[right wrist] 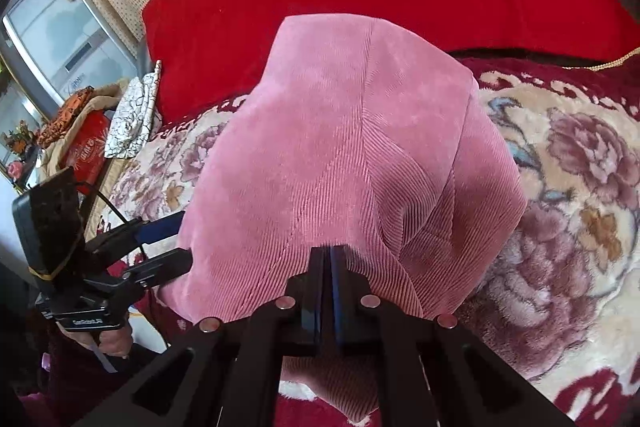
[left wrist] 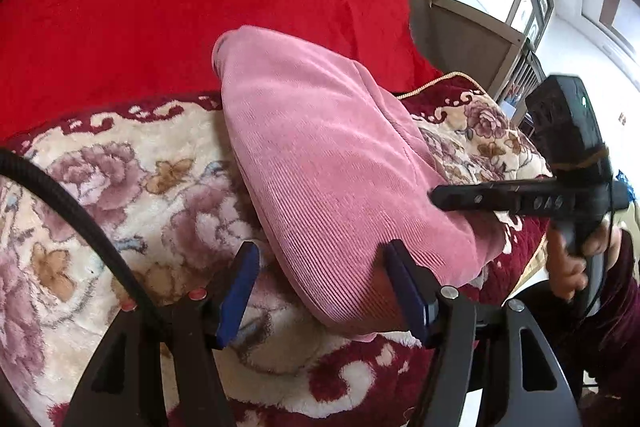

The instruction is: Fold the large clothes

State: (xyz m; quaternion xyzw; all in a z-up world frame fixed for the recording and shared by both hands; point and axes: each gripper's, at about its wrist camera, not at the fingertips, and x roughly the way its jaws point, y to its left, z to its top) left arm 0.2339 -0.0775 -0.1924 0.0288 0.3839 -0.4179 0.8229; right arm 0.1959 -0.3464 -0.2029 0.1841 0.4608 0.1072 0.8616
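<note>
now pink garment [right wrist: 340, 147] pinched in right jaws, beside open left jaws.

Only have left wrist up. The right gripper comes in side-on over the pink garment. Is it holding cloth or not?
Observer: Yes. The right gripper is shut on the pink garment, pinching a ridge of it.
Operator: Left gripper touching the cloth on its far side?
Observer: The left gripper is open at the garment's left edge, clamping nothing.
Operator: Anything beyond the blanket on that side?
Observer: A red box and a white patterned cloth sit there.
</note>
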